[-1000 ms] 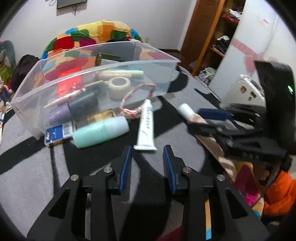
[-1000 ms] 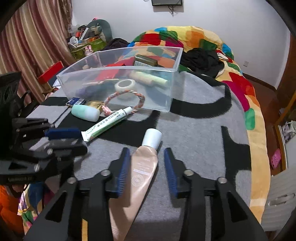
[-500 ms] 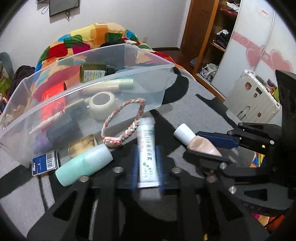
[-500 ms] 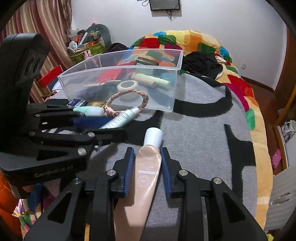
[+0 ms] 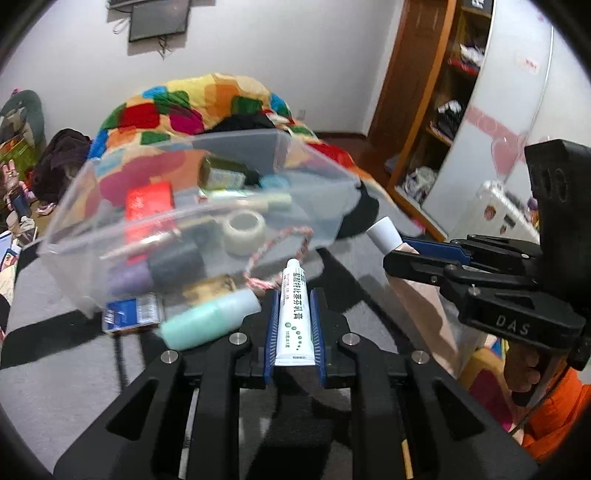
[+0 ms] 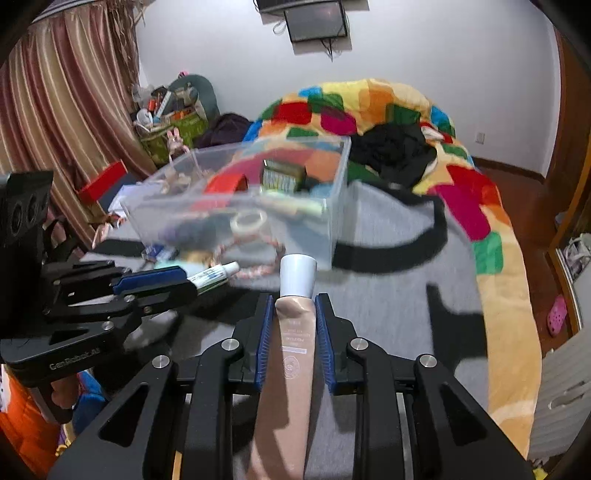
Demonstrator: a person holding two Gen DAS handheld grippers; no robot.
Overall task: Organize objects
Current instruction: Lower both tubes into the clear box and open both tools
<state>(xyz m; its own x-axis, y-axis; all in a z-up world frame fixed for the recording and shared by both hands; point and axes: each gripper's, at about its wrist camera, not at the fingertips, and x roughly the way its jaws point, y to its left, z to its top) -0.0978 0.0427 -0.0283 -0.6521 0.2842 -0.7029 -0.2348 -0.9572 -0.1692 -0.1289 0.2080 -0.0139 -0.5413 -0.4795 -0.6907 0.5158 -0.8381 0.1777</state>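
Left gripper (image 5: 294, 321) clenched on a white ointment tube (image 5: 293, 314), blue pads pressing both sides, cap end pointing forward toward the bin; its jaws have just been closing. Right gripper (image 6: 293, 325) clenched on a beige cosmetic tube (image 6: 295, 332) with white cap, cap forward; these jaws have also just been closing. Both tubes look lifted off the grey-and-black blanket (image 6: 388, 306), though blur makes this hard to tell. In the left wrist view the right gripper shows at the right edge with the beige tube sticking out.

Just ahead on the blanket: mint-green bottle (image 5: 210, 319) lying on its side, small blue box (image 5: 129, 315) left of it, braided pink-white rope ring (image 5: 275, 258), all against the bin's near wall.

Behind them, clear plastic bin (image 5: 122, 236) holds a tape roll (image 5: 243, 232), red packet (image 5: 147, 201), dark green bottle (image 5: 221, 175), other blurred items.

Far: colourful patchwork quilt (image 6: 369, 107), striped curtain (image 6: 66, 110), wall screen (image 6: 314, 18).
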